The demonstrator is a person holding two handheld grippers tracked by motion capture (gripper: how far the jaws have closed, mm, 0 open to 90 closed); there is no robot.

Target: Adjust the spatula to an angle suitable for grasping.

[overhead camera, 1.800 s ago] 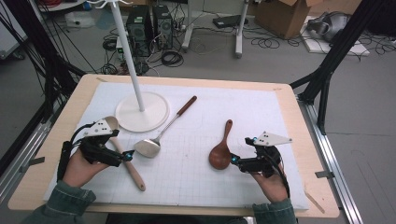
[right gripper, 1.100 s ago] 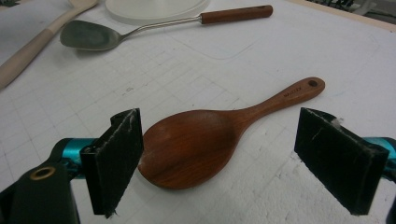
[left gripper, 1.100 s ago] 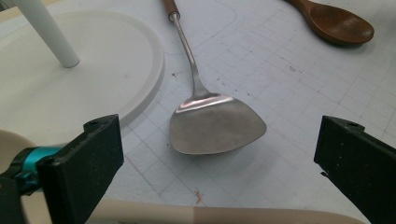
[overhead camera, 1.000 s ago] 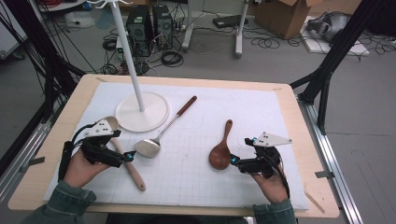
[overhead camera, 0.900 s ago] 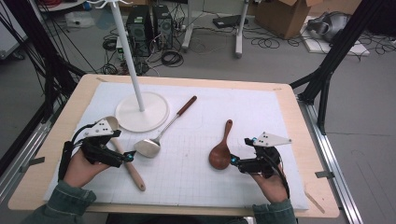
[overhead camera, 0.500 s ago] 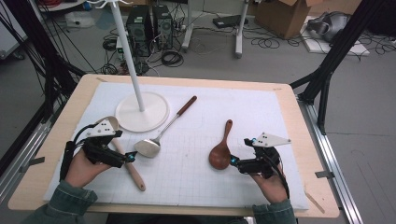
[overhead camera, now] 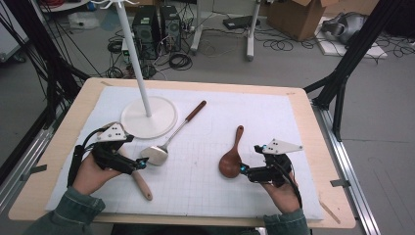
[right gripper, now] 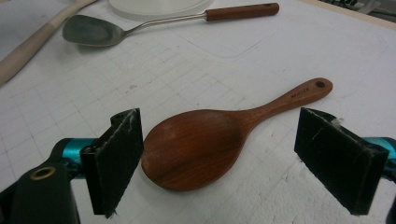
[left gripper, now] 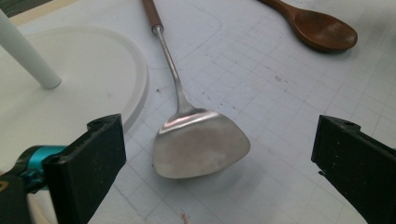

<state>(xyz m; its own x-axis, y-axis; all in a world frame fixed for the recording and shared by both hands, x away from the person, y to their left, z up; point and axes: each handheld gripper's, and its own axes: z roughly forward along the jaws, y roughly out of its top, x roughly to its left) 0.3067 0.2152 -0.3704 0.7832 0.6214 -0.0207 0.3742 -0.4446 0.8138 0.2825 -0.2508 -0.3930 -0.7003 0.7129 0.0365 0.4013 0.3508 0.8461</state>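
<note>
While both sets of jaws gape wide and empty, I line my left gripper (overhead camera: 138,165) on the metal spatula (left gripper: 198,142) and my right gripper (overhead camera: 243,169) on the wooden spoon (right gripper: 201,144), closing squarely.

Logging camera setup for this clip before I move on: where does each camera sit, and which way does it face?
High view: fixed above the person's side, facing forward and down on the table; both hands, sleeves, left claw and right claw show.
Left gripper view: rides the left claw, looking along its two open black jaws at the metal spatula.
Right gripper view: rides the right claw, looking between its open jaws at the wooden spoon.
Shared: both gripper views show the spatula, the spoon and the white stand base.
</note>
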